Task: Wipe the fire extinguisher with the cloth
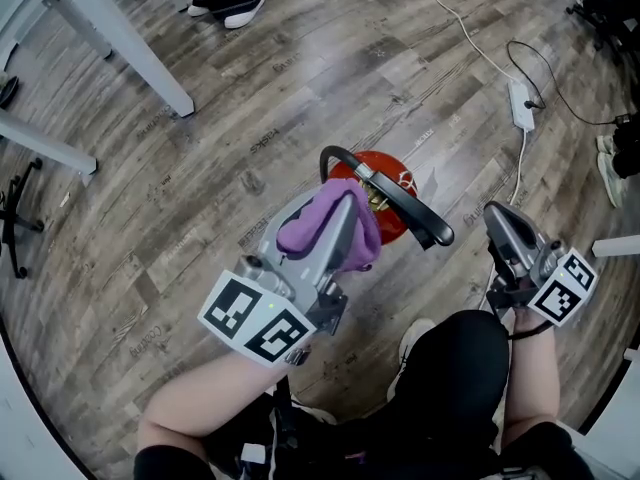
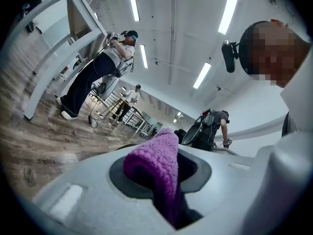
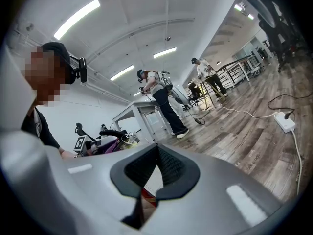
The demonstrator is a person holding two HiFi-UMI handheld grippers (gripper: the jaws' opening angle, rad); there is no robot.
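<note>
We find the left gripper (image 1: 322, 216) clamped on the purple cloth (image 1: 362, 244) beside the handle of the fire extinguisher (image 1: 390, 165), which stands on open floor, and the right gripper (image 1: 503, 226) closed and empty; we judge wiping barely begun, with the body outstanding.

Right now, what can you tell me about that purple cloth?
The purple cloth looks like soft, knobbly fleece, bunched into a thick fold. The left gripper clamps it between its jaws, with a rounded lump sticking out past them. It is held right beside the top of the red fire extinguisher; whether it touches is unclear.
</note>
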